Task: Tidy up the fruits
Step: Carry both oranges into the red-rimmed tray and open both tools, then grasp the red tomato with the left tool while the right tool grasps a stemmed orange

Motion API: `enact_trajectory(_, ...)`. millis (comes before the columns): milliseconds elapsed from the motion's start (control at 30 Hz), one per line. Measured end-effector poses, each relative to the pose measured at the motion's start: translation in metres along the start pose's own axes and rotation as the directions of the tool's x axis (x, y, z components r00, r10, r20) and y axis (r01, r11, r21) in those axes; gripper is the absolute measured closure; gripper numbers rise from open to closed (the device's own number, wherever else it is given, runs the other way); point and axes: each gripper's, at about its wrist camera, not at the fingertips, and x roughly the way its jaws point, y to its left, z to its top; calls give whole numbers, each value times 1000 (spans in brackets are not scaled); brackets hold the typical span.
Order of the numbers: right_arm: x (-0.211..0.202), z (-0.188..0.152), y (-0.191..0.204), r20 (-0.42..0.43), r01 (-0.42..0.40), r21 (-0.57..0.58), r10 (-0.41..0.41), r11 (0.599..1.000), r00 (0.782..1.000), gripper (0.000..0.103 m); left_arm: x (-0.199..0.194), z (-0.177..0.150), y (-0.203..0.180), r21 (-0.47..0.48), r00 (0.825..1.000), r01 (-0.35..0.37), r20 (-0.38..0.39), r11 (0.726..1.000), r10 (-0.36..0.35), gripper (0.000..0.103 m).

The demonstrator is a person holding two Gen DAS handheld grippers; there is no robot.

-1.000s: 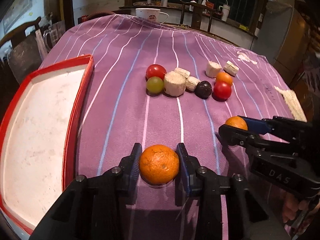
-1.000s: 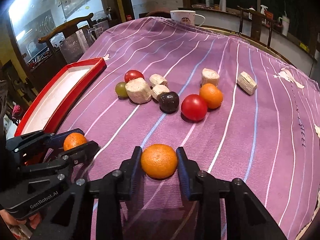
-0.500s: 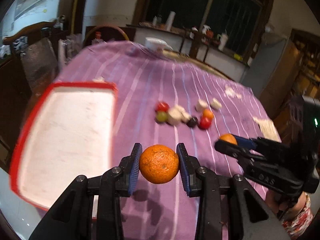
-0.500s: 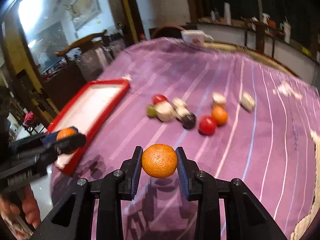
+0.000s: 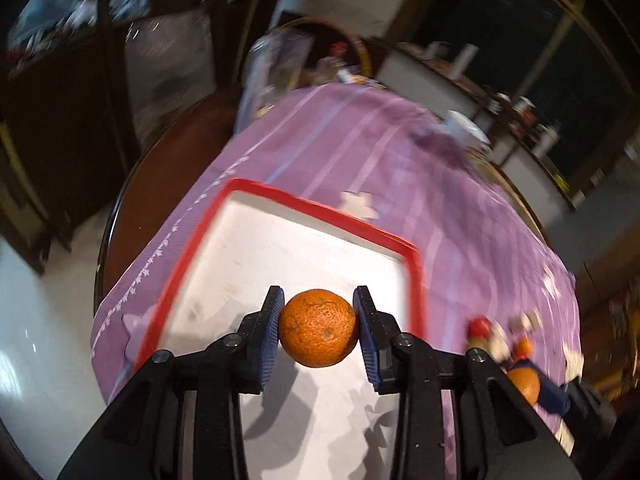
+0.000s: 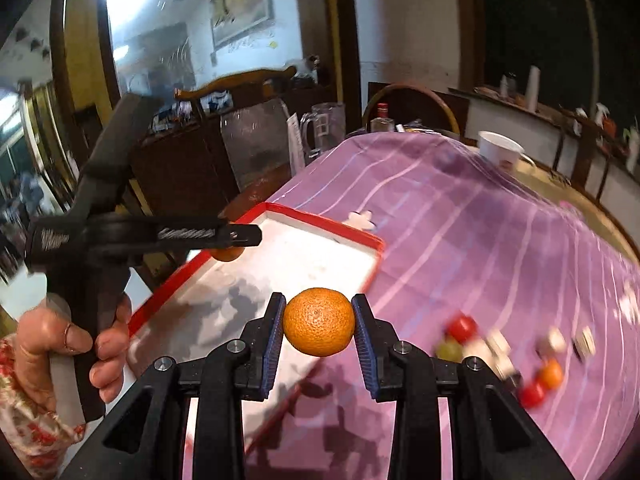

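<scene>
Your left gripper (image 5: 318, 330) is clamped on an orange (image 5: 318, 328), blue pads pressing both sides, and it's hanging in the air over the white floor of the red-rimmed tray (image 5: 320, 204). The tray sits on the purple striped tablecloth (image 5: 440, 200), with its far rim up toward 12 o'clock in the left wrist view.

Your right gripper (image 6: 319, 322) is pinching a second orange (image 6: 319, 321) the same way, held up off the cloth right around the tray's near right edge. Hard to say from this angle whether it's over the tray floor or just outside the rim.

In the right wrist view your left gripper shows at 9 o'clock, your hand (image 6: 60, 344) wrapped on its handle, its orange peeking out under the finger tip over the tray's far left corner.

The rest of the fruit pile (image 6: 500, 344) sits on the cloth at about 4 o'clock in that view: a red one, a green one, a small orange one and some pale chunks, all pretty blurred. A white cup (image 6: 500, 152) stands at the far end of the table around 1 o'clock.
</scene>
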Motion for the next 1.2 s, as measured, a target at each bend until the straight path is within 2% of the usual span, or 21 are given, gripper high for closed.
enact_trajectory(67, 32, 7, 9, -36, 18, -25, -19, 1000, 999, 67, 18, 6, 13, -40, 1000, -3, -23, 999, 2, 68)
enact_trajectory(167, 68, 13, 15, -88, 17, -46, -21, 999, 996, 67, 33, 11, 19, -47, 999, -20, -39, 999, 18, 68)
enact_trajectory(400, 119, 12, 26, -174, 18, -109, -37, 994, 984, 66, 53, 13, 26, -64, 997, -23, -75, 998, 18, 68)
enact_trajectory(433, 122, 11, 27, -183, 17, -113, -37, 994, 982, 66, 53, 12, 28, -71, 997, -17, -75, 997, 12, 65)
enact_trajectory(467, 124, 10, 27, -183, 13, -109, -33, 994, 983, 66, 52, 12, 30, -77, 997, -7, -73, 997, 1, 58)
enact_trajectory(533, 124, 9, 26, -182, 10, -96, -28, 995, 983, 65, 47, 11, 32, -89, 998, 20, -59, 996, -25, 43)
enact_trajectory(567, 123, 9, 24, -182, 14, -91, -30, 996, 983, 65, 43, 11, 33, -94, 999, 28, -43, 995, -32, 41)
enact_trajectory(733, 112, 9, 11, -178, -7, -9, 5, 1000, 984, 65, 16, 4, 32, -106, 1000, 27, 16, 994, -26, 39)
enact_trajectory(1000, 61, 10, -20, -98, -67, 121, 80, 990, 992, 60, -36, -21, 14, -78, 992, -21, 121, 997, 30, 38)
enact_trajectory(1100, 36, 2, -34, -63, -85, 158, 96, 984, 993, 60, -63, -36, -7, -43, 977, -75, 196, 996, 82, 36)
enact_trajectory(1133, 28, -1, -40, -52, -86, 164, 96, 983, 994, 59, -71, -42, -16, -33, 969, -93, 226, 995, 98, 31)
enact_trajectory(1167, 16, -6, -47, -38, -80, 171, 88, 982, 995, 59, -79, -47, -22, -28, 960, -108, 258, 994, 111, 26)
enact_trajectory(1200, 11, -8, -51, -32, -75, 174, 82, 982, 996, 59, -89, -54, -33, -22, 943, -132, 305, 991, 132, 23)
